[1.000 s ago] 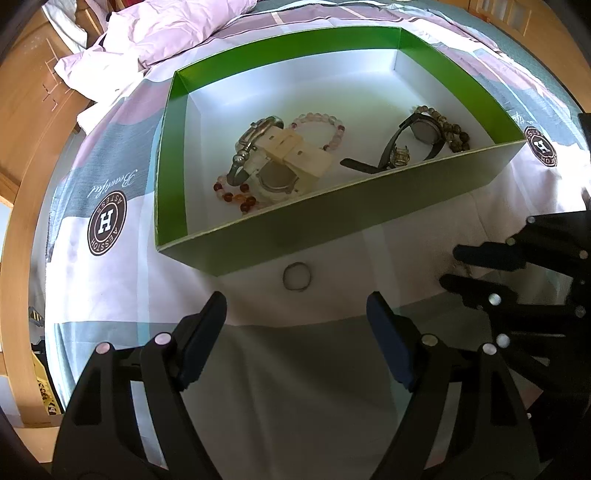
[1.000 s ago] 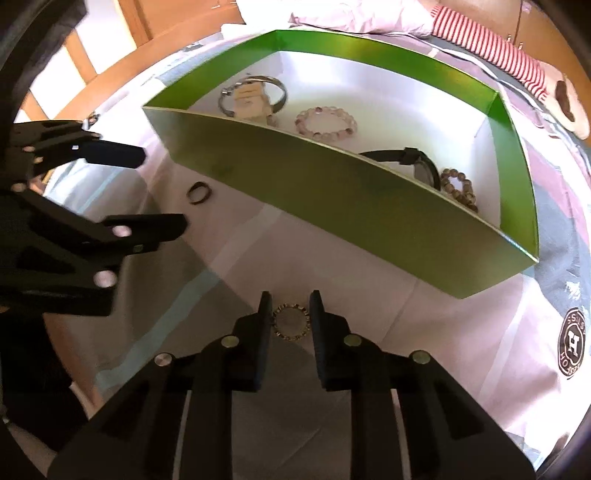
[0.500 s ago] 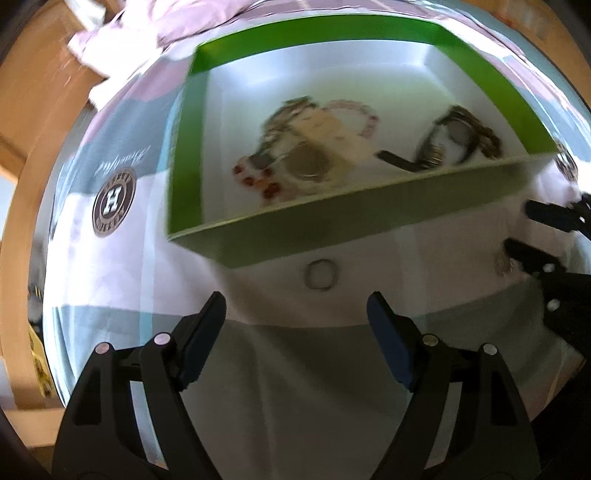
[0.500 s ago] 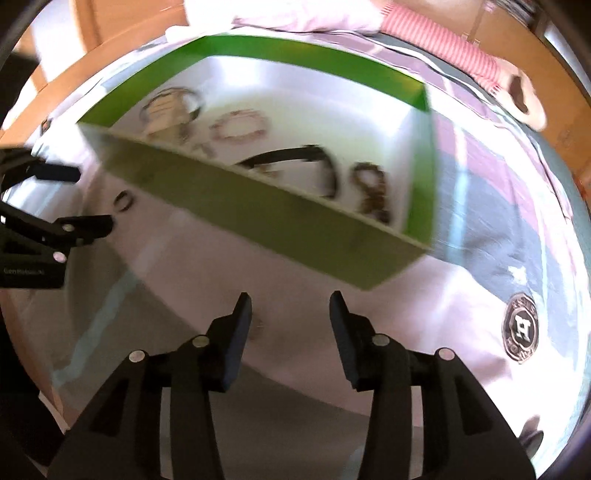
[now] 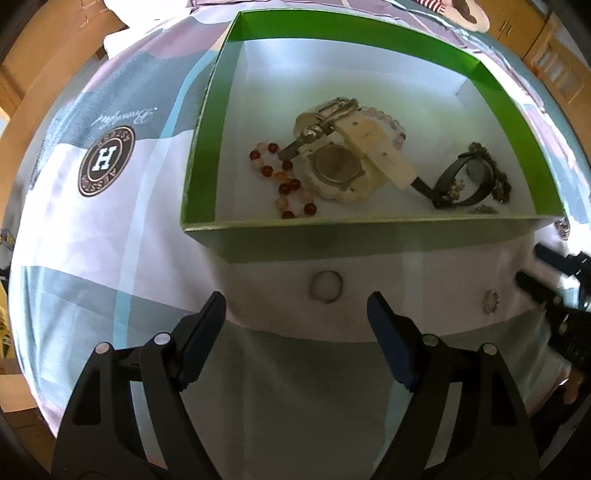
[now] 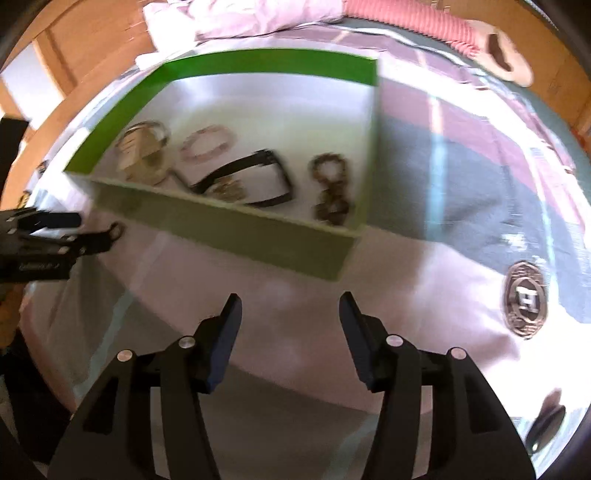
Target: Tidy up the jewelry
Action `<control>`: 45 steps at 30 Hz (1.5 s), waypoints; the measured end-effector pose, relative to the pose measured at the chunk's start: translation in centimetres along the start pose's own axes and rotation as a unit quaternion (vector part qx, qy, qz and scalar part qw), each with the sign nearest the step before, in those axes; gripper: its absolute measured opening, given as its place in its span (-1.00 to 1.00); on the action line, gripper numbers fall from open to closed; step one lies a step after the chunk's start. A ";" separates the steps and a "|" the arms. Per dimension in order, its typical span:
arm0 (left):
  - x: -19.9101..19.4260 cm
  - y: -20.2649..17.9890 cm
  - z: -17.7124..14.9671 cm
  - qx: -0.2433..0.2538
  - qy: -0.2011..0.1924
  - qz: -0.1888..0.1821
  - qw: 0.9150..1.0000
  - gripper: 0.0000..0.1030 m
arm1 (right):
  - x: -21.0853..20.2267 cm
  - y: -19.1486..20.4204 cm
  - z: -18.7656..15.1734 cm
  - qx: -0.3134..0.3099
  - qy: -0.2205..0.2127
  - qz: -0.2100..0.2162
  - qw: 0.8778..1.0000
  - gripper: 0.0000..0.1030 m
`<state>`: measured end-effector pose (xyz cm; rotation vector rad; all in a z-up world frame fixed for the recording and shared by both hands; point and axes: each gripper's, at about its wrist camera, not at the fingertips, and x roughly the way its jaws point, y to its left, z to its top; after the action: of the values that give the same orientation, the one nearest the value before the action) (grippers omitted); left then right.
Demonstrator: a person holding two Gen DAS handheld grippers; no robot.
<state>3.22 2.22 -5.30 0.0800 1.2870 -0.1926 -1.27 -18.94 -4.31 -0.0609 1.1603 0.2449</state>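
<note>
A green box [image 5: 369, 236] [image 6: 240, 236] with a white floor sits on the bedspread. It holds a cream watch [image 5: 343, 170], a red bead bracelet [image 5: 284, 184], a black watch [image 5: 465, 181] [image 6: 258, 177] and a brown bead bracelet [image 6: 330, 192]. A plain ring [image 5: 325, 286] [image 6: 116, 230] lies on the sheet before the box's front wall, just beyond my open left gripper [image 5: 295, 325]. A small beaded ring [image 5: 491, 301] lies further right, beside the right gripper's fingertips. My right gripper [image 6: 290, 321] has its jaws opening, and nothing is between them.
The bedspread carries round "H" emblems [image 5: 107, 160] [image 6: 524, 299]. Crumpled pink bedding [image 6: 258, 18] and a striped sleeve [image 6: 424, 18] lie behind the box. Wooden furniture edges the bed on both sides.
My right gripper opened off the small beaded ring and swung right, leaving it on the sheet. The left gripper rolled and shifted, so the plain ring now lies nearer its fingers.
</note>
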 end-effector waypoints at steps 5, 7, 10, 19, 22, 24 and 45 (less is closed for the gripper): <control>0.3 -1.6 -0.3 0.035 -0.010 -0.001 0.999 0.52 | 1.5 3.4 -0.6 -0.066 0.028 0.005 0.997 0.05; 0.9 -2.3 -0.4 0.048 -0.009 0.006 0.999 0.52 | 2.0 3.9 -0.9 -0.076 0.032 -0.006 0.997 0.05; 1.8 -3.4 -0.6 0.055 -0.004 0.021 0.998 0.52 | 2.0 4.1 -1.0 -0.079 0.028 -0.010 0.996 0.05; 1.9 -4.1 -0.3 0.060 -0.020 0.022 0.998 0.22 | 1.8 4.1 -1.2 -0.079 0.021 -0.013 0.997 0.05; 1.9 -4.2 -0.4 0.060 -0.019 0.020 0.998 0.22 | 2.1 4.9 -1.0 -0.078 0.020 -0.011 0.997 0.04; 1.4 -4.4 -0.5 0.055 -0.017 0.013 0.998 0.22 | 2.1 5.1 -1.1 -0.077 0.020 -0.011 0.997 0.04; 0.7 -3.1 -0.9 0.054 -0.020 0.001 0.998 -0.42 | 1.2 6.6 -2.1 -0.092 0.013 -0.001 0.996 -0.58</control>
<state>1.94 -0.74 -6.07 0.1692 1.2356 -0.2613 -4.21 -12.74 -5.75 -0.2272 1.1609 0.3495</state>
